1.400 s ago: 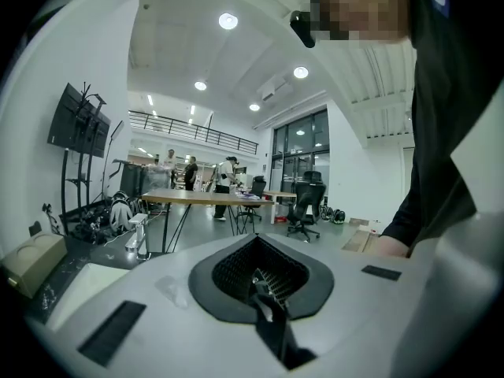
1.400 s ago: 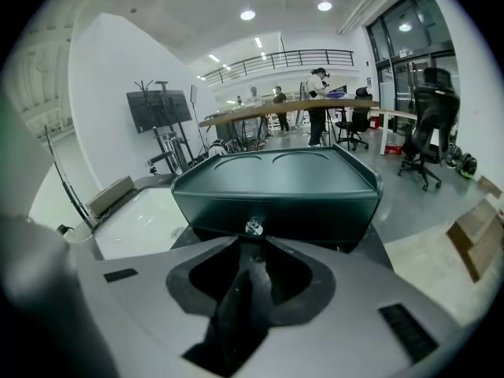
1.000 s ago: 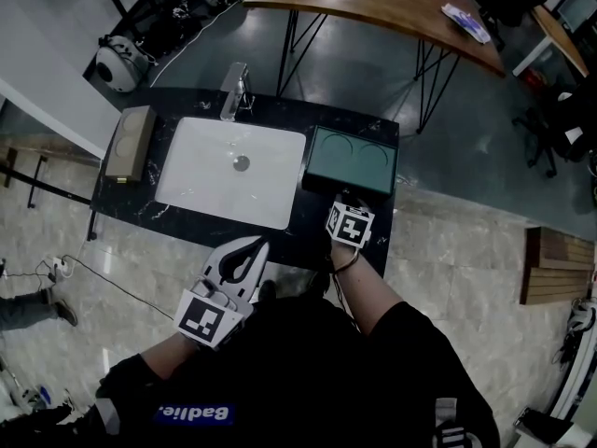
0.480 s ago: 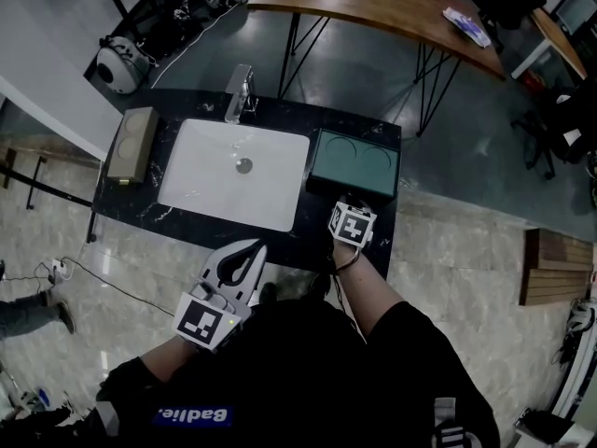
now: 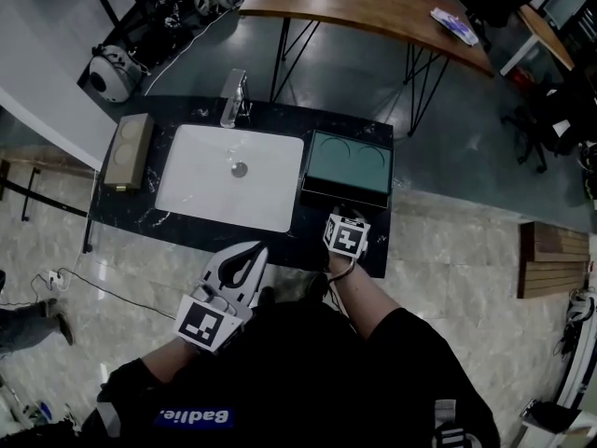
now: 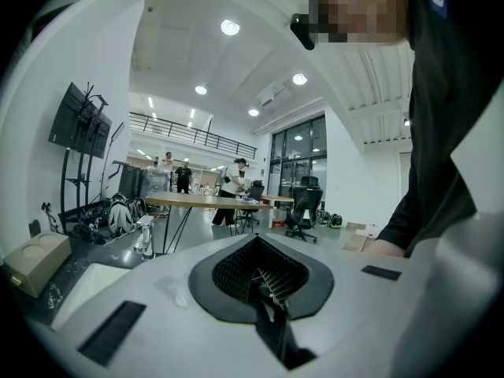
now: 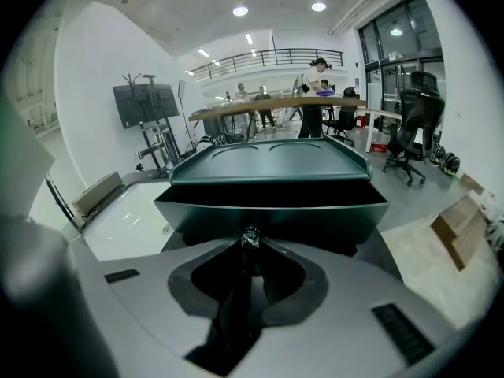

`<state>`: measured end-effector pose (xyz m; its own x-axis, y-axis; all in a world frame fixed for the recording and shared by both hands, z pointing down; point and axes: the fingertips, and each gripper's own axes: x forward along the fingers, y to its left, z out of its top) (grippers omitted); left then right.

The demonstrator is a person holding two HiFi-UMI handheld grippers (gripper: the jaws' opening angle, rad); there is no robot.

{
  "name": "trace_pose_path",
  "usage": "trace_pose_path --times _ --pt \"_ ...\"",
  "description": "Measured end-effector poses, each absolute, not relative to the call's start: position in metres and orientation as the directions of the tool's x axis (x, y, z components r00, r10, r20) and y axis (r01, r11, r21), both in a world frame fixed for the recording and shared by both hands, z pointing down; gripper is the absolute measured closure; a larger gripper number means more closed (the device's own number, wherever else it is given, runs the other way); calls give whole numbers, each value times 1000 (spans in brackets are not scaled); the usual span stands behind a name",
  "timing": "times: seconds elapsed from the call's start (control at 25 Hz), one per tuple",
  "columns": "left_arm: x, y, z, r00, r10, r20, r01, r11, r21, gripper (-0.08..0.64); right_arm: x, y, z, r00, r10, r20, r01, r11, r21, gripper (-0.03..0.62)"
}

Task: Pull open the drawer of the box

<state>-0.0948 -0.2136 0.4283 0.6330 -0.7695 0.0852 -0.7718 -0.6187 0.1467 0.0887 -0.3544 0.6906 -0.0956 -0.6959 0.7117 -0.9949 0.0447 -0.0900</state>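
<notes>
Over black counter (image 5: 187, 220), right gripper (image 7: 250, 249) closed tight on drawer (image 7: 331, 219) knob (image 7: 250, 235).

Black marbled counter (image 5: 140, 208) with white sink (image 5: 233, 177), faucet (image 5: 233, 96), tan box (image 5: 129, 149), green box (image 5: 349, 164).

box (image 5: 349, 161): dark green, smooth, matt
knob (image 7: 250, 236): shiny metal
desk (image 5: 303, 229): glossy black speckled stone
sink (image 5: 229, 189): smooth glossy white
tap (image 5: 233, 94): polished metal
floor (image 5: 448, 269): pale glossy tile
</notes>
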Motion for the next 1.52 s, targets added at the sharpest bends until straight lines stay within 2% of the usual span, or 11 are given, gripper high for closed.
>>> trace_pose_path --times 1.52 --pt "-81 -180 415 694 -718 40 -717 -686 127 559 72 -273 698 -122 -670 732 -992 106 -68 526"
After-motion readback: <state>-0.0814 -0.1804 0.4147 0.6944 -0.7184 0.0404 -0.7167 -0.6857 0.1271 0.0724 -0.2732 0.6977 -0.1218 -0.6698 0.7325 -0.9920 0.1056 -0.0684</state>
